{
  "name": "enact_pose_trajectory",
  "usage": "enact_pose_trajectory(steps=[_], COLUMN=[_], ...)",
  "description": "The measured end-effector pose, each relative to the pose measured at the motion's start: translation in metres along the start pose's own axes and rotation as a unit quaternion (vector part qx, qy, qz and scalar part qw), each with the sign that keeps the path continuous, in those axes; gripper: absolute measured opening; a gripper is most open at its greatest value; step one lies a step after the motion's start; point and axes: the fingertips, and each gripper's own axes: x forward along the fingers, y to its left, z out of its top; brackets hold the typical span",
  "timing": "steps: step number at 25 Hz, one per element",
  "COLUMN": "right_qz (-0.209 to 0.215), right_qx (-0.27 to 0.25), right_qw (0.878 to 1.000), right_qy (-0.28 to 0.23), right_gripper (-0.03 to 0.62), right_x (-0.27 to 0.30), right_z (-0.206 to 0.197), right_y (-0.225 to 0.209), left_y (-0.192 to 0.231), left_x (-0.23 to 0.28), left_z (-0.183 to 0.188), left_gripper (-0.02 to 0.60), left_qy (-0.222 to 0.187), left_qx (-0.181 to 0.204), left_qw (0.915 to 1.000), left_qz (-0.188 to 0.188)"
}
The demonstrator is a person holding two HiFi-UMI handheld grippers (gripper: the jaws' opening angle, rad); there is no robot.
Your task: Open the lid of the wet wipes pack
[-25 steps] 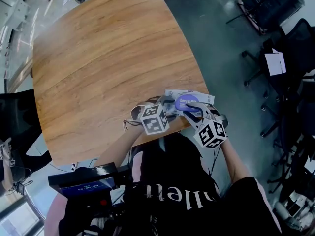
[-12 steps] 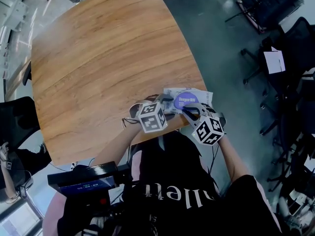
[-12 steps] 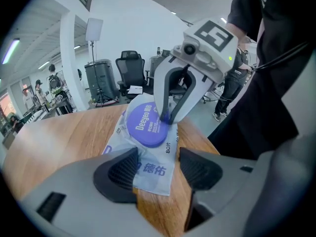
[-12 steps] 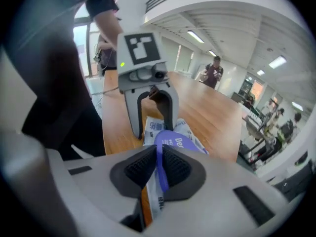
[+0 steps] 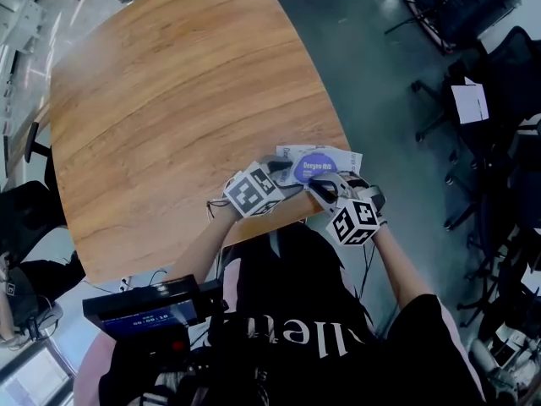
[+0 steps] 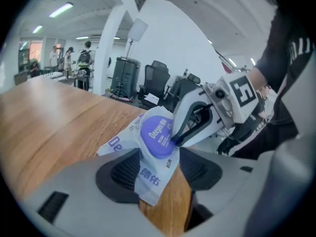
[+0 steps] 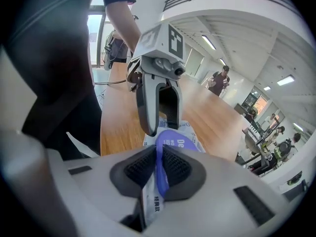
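The wet wipes pack [image 5: 345, 158] is a white soft pack with a round purple lid [image 5: 316, 167]. It is at the near right edge of the wooden table [image 5: 169, 100]. My left gripper [image 5: 282, 178] is shut on the pack's near end, and the pack [image 6: 146, 169] stands up tilted between its pads. My right gripper [image 5: 320, 188] comes in from the right. Its pads are shut on the edge of the purple lid [image 7: 164, 144]. In the left gripper view the right gripper's [image 6: 176, 140] fingertips meet the lid [image 6: 154, 137] at its right rim. The lid still lies flat on the pack.
The table's near edge [image 5: 279, 220] runs just under both grippers. A thin black cable [image 5: 218, 212] lies by the left hand. Office chairs [image 5: 499, 83] stand on the grey floor to the right. A dark device with a lit screen [image 5: 144, 315] is at lower left.
My left gripper has rolled, so its marker cube now faces another way and the pack is tipped up. The right gripper's fingers have come together on the lid's edge. Both hands have stayed in place.
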Motion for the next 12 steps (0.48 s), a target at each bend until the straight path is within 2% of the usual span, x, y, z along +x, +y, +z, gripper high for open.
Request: enact_pose_trajectory(steps=[2,4,6,12], right_qz=[-0.003,-0.007,-0.01,-0.021], right_qx=[0.007,0.011,0.002,-0.096], right_qw=[1.0,1.0,1.0,0.994], right_qy=[-0.004,-0.004,0.005,0.044], right_gripper=[0.044,0.044,0.044,0.056], right_x=[0.0,0.001,0.001,-0.001], right_z=[0.001,0.001,0.0,-0.008], right_y=[-0.001,-0.002,-0.001,0.003], left_y=[0.003,0.009,0.011,0.008], left_x=[0.0,0.004,0.009,0.013], left_z=[0.001,0.0,-0.001,-0.004], left_gripper=[0.253,0.225,0.225,0.225], left_qy=[-0.006,0.003,0.01,0.005], left_qx=[-0.017,0.012,0.04,0.051], left_qw=[0.9998,0.9988,0.9963,0.995], left_qz=[0.011,0.047,0.076,0.086])
